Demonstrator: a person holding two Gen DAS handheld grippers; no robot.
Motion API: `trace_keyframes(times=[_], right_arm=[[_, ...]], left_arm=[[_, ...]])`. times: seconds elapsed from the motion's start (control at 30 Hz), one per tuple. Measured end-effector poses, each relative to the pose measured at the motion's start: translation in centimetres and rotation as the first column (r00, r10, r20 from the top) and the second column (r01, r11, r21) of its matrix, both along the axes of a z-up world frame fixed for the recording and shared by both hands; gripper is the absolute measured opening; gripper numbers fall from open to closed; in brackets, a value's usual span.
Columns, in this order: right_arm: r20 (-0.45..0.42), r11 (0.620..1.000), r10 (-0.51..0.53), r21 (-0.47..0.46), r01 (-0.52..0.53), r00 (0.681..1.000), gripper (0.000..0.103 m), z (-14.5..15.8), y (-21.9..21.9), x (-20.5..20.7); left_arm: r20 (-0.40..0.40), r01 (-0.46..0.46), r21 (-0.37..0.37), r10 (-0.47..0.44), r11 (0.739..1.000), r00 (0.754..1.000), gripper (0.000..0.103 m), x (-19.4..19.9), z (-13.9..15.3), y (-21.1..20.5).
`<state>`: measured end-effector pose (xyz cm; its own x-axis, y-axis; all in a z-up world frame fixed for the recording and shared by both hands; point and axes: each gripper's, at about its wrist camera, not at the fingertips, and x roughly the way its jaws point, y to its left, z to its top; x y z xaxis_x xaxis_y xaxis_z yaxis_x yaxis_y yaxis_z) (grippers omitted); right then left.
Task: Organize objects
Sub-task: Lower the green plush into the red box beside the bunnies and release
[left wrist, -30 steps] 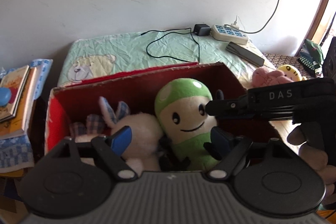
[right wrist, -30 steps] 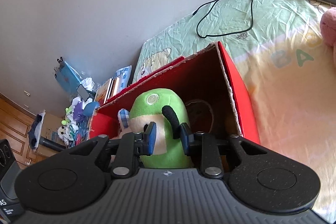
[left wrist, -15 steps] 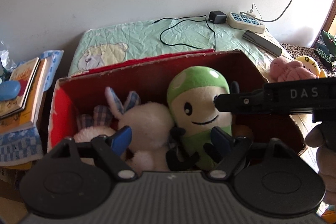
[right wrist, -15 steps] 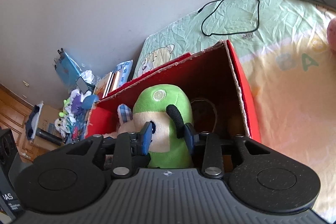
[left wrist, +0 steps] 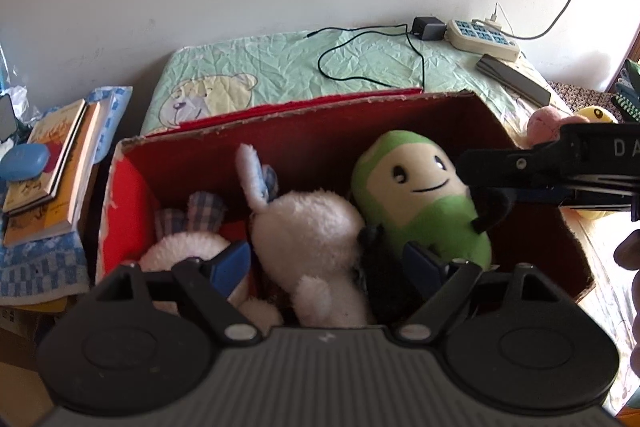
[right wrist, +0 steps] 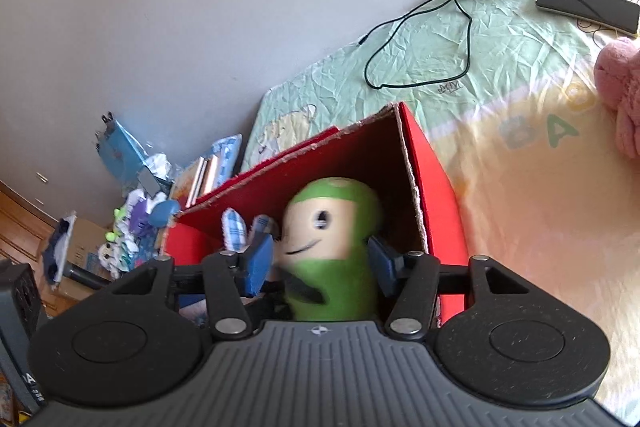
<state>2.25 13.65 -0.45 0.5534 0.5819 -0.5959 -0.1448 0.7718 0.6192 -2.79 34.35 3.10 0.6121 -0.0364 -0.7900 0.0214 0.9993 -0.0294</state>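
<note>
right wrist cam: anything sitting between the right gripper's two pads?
Yes. The green plush toy sits between the right gripper pads, inside the red box. The jaws have just been opening and stand clear of it. The right wrist view shows this.

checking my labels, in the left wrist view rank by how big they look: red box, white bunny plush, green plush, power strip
1. red box
2. white bunny plush and green plush: look alike, so not ranked against each other
3. power strip: smallest, though it lies farthest from the camera, which shrinks it
</note>
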Motion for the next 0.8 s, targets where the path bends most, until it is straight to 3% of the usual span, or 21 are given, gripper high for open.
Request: trace_keyframes(times=[0.23, 0.43, 0.53, 0.67, 0.8], right_arm=[[-0.008, 1.000, 0.024, -0.010, -0.025, 1.000, 0.054, -0.3, 0.8, 0.1], [0.021, 0.998, 0.050, -0.039, -0.050, 0.998, 0.062, -0.1, 1.9, 0.0], [0.004, 0.999, 0.047, -0.016, -0.047, 0.999, 0.053, -0.3, 1.2, 0.3], [-0.010, 0.999, 0.038, 0.033, -0.038, 0.999, 0.053, -0.2, 0.5, 0.2], [0.019, 0.999, 0.050, 0.018, -0.050, 0.999, 0.053, 0.4, 0.4, -0.5]], left_arm=[[0.005, -0.003, -0.017, 0.003, 1.000, 1.000, 0.085, -0.2, 0.4, 0.0], [0.011, -0.010, -0.001, 0.010, 1.000, 1.000, 0.085, -0.4, 0.8, -0.4], [0.009, -0.017, 0.018, 0.016, 1.000, 1.000, 0.085, -0.5, 1.0, -0.9], [0.014, -0.034, 0.051, 0.034, 0.998, 0.999, 0.084, -0.7, 1.4, -1.5], [0.018, -0.052, 0.069, 0.051, 0.996, 0.999, 0.084, -0.9, 1.8, -2.2]])
